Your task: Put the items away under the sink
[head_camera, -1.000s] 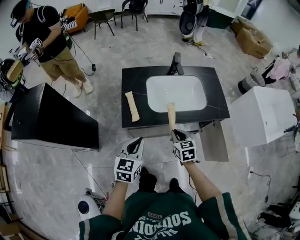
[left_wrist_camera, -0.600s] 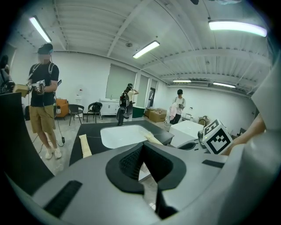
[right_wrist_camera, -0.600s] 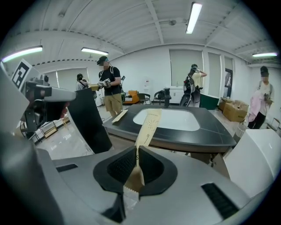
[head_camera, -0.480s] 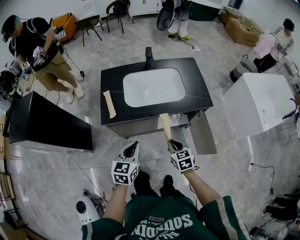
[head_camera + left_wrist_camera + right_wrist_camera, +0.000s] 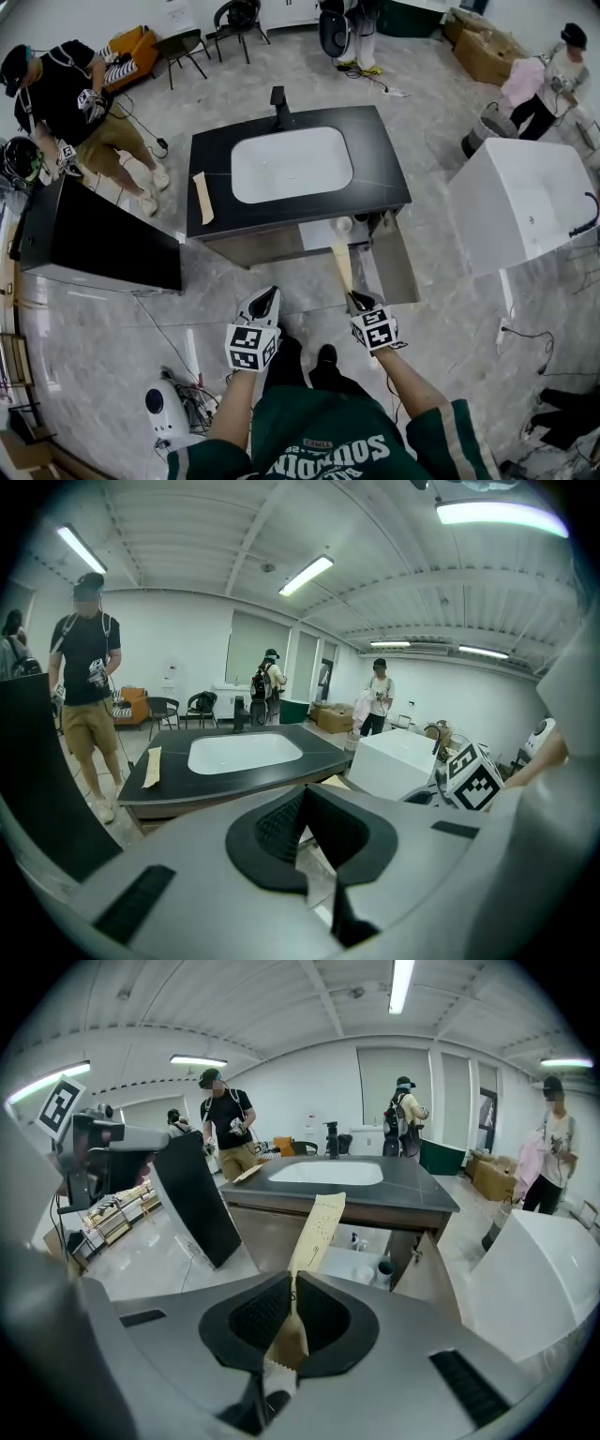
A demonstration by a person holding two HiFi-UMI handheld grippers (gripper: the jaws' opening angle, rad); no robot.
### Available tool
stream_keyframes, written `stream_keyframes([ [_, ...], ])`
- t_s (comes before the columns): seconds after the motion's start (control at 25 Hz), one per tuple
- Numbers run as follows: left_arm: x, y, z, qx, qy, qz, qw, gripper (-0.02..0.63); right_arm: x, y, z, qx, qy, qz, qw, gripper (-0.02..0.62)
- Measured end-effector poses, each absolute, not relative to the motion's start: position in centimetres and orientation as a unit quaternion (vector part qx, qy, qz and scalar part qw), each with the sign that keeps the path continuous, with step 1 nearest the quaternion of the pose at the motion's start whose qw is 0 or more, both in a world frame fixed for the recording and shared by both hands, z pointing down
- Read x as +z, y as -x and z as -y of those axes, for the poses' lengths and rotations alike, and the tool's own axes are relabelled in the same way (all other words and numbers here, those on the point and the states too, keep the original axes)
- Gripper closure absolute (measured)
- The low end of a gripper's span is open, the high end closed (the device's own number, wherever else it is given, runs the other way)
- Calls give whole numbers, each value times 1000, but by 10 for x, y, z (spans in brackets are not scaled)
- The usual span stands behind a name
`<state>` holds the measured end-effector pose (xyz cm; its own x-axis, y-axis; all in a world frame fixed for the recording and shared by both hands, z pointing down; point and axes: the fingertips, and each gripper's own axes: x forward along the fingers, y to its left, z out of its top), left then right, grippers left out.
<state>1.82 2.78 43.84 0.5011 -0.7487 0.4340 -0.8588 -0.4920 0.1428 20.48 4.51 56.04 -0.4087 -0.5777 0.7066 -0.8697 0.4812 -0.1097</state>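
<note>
Green jersey [image 5: 281,427], white lettering [image 5: 323,450]; dark shoes [image 5: 296,361], probably; left claw [image 5: 266,300], right claw [image 5: 357,301] grey.

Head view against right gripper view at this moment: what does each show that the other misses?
Only the head view: the wearer's shoes and a round white device on the floor nearby.

Only the right gripper view: the right hand-held gripper seen along its jaws, pads pressed on the lower end of the paper bag, plus the ceiling strip lights.

Both: the black vanity with its white basin, the open cabinet door, the held bag pointing toward the cabinet, and a second paper bag on the countertop.
</note>
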Motion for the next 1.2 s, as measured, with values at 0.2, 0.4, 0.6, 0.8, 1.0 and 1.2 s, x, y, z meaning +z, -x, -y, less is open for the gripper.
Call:
stream_keyframes([
  [0.2, 448, -37, -21, 162, -855, 463, 167, 595, 564, -215, -41, 248, -455, 802, 297, 541],
  [0.4, 481, -55, -4, 170, -865, 442, 165, 595, 583, -213, -23, 267, -463, 797, 281, 541],
  [0.6, 544, -69, 21, 178, -878, 413, 166, 595, 638, -206, 0, 277, -464, 794, 278, 541],
  [0.8, 614, -76, 63, 180, -889, 395, 144, 595, 712, -200, 43, 275, -465, 795, 274, 541],
  [1.0, 695, -79, 101, 173, -896, 386, 138, 595, 803, -203, 84, 292, -472, 788, 268, 541],
  [1.2, 766, -78, 133, 162, -899, 385, 135, 595, 886, -204, 126, 287, -467, 790, 276, 541],
])
